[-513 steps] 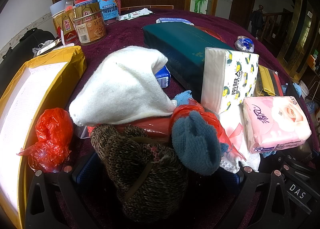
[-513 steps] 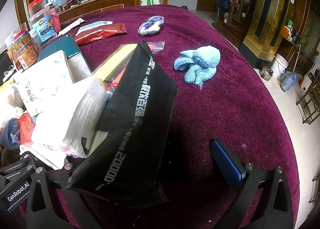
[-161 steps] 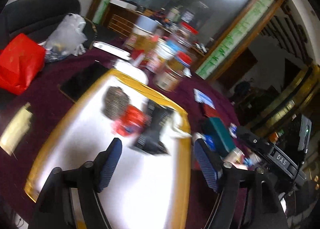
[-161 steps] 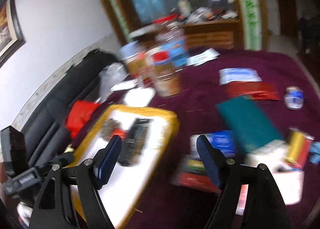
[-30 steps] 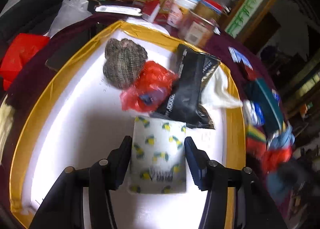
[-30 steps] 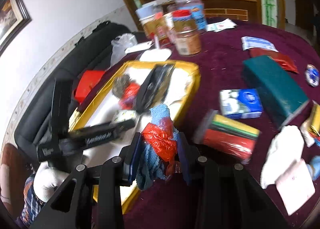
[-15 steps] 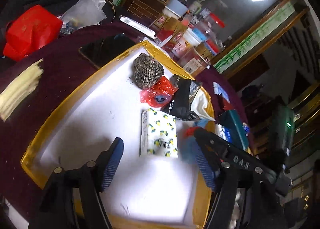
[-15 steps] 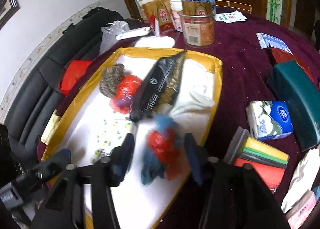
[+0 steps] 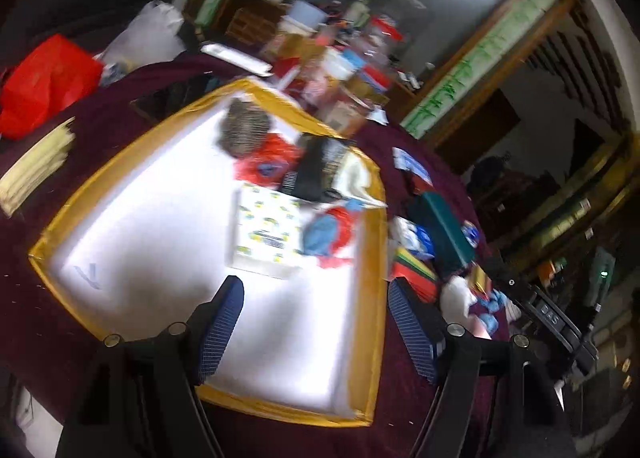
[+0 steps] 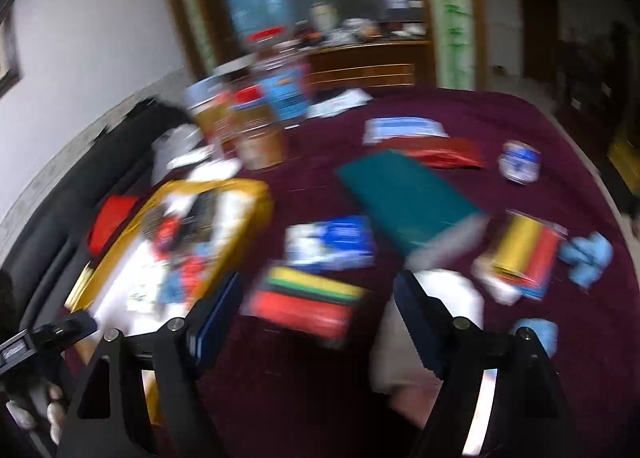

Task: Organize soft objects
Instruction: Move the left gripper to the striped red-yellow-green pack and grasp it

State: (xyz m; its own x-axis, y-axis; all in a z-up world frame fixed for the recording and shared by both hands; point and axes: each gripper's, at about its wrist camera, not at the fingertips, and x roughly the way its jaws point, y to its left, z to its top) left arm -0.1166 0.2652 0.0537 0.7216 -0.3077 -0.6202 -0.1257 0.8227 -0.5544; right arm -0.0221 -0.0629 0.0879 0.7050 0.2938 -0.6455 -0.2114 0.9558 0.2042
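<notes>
Soft bundles, a red-and-blue bundle [image 9: 330, 232] and a patterned tissue pack [image 9: 269, 229], lie gathered in the yellow-rimmed tray [image 9: 370, 258], apparently the collecting spot. Left gripper [image 9: 314, 328] hovers near it, open and empty; right gripper [image 10: 318, 322], its jaws just opening, empty, faces clutter right on the maroon table [image 10: 500, 113].

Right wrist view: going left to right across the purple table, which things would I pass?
Gold-edged tray → blue and white tissue pack → dark green box → yellow and red packet → light blue knitted item.
</notes>
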